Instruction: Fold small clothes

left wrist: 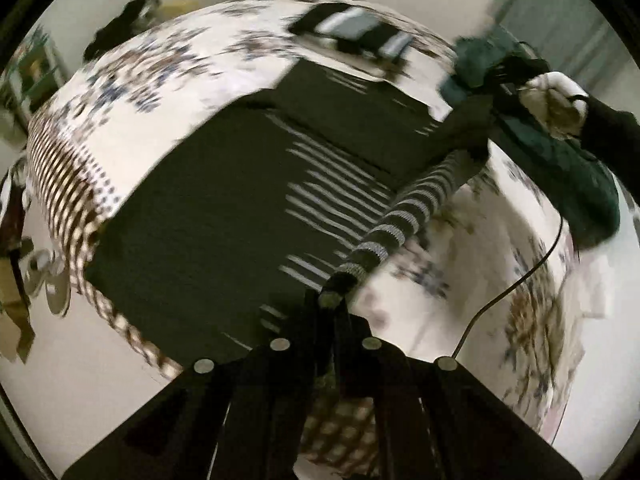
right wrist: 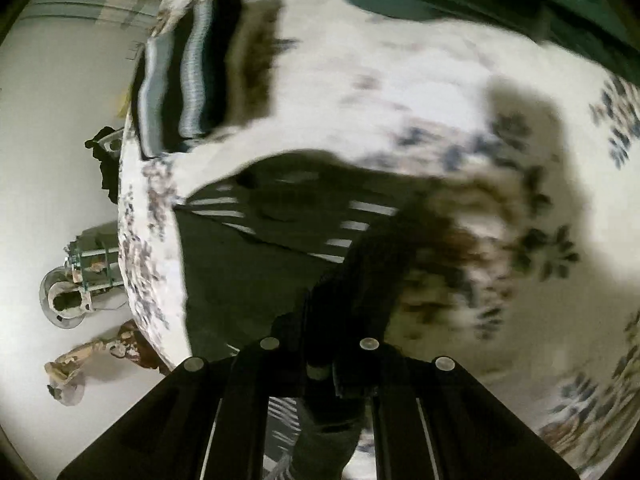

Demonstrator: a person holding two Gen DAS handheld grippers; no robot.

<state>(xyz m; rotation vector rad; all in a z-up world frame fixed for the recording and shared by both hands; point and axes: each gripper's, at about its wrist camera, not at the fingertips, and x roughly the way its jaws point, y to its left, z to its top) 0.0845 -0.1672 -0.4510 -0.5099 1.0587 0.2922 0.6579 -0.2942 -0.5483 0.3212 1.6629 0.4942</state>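
Observation:
A dark garment with thin white stripes (left wrist: 224,208) lies spread on a floral tablecloth (left wrist: 160,80). My left gripper (left wrist: 332,300) is shut on the cuff of its striped sleeve (left wrist: 404,216), which is pulled taut to the upper right. My right gripper (left wrist: 500,80) is at that far end, held by a gloved hand. In the right wrist view my right gripper (right wrist: 340,296) is shut on dark fabric of the same garment (right wrist: 248,264), lifted above the cloth. The frames are motion-blurred.
A folded striped garment (left wrist: 352,32) lies at the table's far side; it also shows in the right wrist view (right wrist: 188,80). A dark green cloth pile (left wrist: 560,160) sits at the right. A black cable (left wrist: 512,292) trails over the table edge. Floor clutter (right wrist: 76,292) lies left of the table.

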